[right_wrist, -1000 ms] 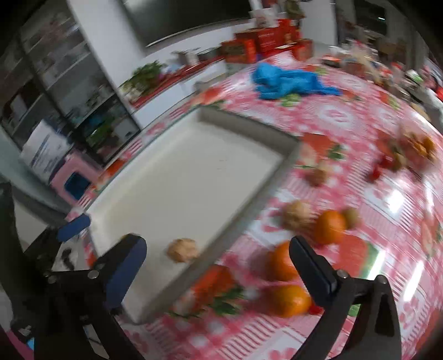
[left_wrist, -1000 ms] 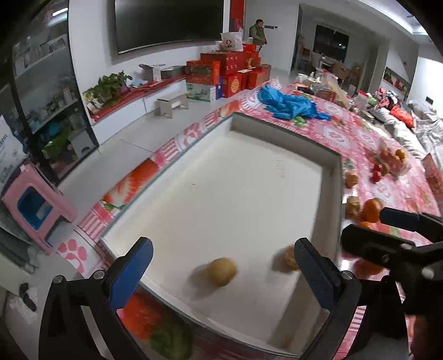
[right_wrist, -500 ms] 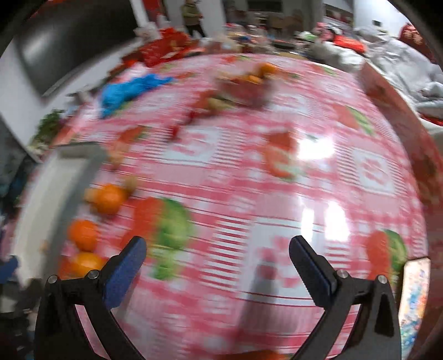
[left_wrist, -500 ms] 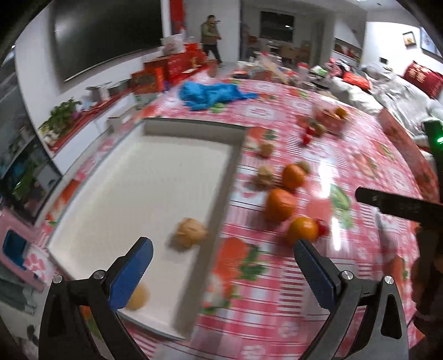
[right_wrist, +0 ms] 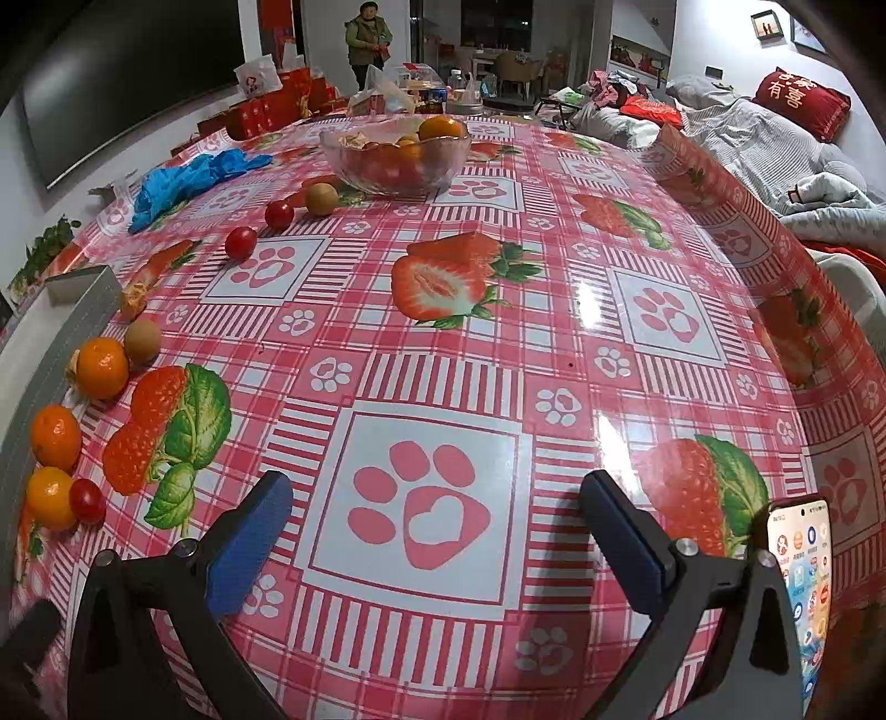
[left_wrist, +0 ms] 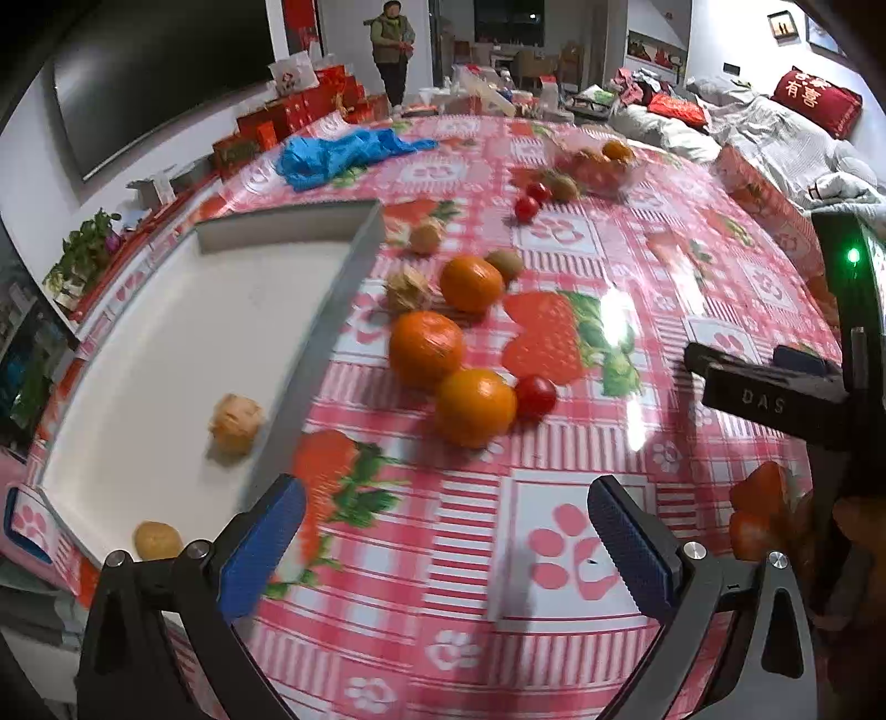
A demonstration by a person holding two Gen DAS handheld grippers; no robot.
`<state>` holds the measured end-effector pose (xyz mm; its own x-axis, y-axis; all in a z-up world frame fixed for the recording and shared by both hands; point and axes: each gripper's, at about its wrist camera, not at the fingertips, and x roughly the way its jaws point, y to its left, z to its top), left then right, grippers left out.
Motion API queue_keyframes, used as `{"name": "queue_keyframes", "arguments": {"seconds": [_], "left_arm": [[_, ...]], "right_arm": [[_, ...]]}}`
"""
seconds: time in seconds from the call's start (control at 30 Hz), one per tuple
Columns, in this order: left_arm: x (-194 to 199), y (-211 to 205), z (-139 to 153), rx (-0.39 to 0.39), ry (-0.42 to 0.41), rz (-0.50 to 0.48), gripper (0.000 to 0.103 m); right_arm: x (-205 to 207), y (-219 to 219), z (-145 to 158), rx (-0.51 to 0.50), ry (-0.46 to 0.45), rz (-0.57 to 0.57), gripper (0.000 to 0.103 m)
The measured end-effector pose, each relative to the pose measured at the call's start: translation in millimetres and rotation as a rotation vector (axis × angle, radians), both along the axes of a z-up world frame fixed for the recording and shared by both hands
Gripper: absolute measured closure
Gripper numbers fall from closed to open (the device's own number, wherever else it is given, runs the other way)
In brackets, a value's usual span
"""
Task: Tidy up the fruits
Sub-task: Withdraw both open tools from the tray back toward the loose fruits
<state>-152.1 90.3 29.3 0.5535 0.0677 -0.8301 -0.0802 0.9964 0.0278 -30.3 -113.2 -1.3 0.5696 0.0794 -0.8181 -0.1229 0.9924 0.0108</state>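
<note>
A white tray point(left_wrist: 166, 343) lies at the table's left with a husked berry point(left_wrist: 235, 423) and a small yellow-brown fruit point(left_wrist: 158, 540) inside. Right of its wall sit three oranges point(left_wrist: 426, 346), a cherry tomato point(left_wrist: 535, 396), a kiwi point(left_wrist: 505, 263) and husked berries point(left_wrist: 408, 285). My left gripper point(left_wrist: 443, 548) is open and empty above the tablecloth, short of the oranges. My right gripper point(right_wrist: 437, 548) is open and empty over a paw print; the oranges point(right_wrist: 102, 368) and the tomato point(right_wrist: 87, 500) lie to its left. A glass bowl point(right_wrist: 396, 158) of fruit stands far off.
A blue cloth point(right_wrist: 188, 177) lies at the far left, with two cherry tomatoes point(right_wrist: 241, 242) and a kiwi point(right_wrist: 322, 198) before the bowl. A phone point(right_wrist: 800, 587) shows at the right edge. A person point(right_wrist: 365, 41) stands beyond the table. The right gripper's body point(left_wrist: 775, 387) crosses the left view.
Both grippers swung right, away from the tray and toward the table's middle. The berry in the tray has come to rest. Both stay open.
</note>
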Motion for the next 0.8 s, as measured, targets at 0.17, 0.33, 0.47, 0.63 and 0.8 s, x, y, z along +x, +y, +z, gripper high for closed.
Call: {"name": "queue_keyframes", "arguments": {"seconds": [0.17,0.33,0.47,0.63,0.8], "left_arm": [[1.9,-15.4,-8.6,0.052,0.013,-0.021,0.001],[7.4,-10.7,-8.5,0.031,0.022,-0.007,0.001],[17.0,-7.2,-9.3,0.045,0.028,0.006,0.001],[29.8,-7.4,-15.5,0.058,0.054,0.018,0.001],[41.5,-14.3,-20.1,0.060,0.054,-0.005,0.001]], "right_arm": [[-1.1,0.6,0.2,-0.001,0.000,0.000,0.000],[-0.5,0.0,0.1,-0.001,0.000,0.000,0.000],[-0.2,0.0,0.0,0.000,0.000,0.000,0.000],[0.2,-0.5,0.0,0.000,0.000,0.000,0.000],[0.7,-1.1,-0.1,0.000,0.000,0.000,0.000]]}}
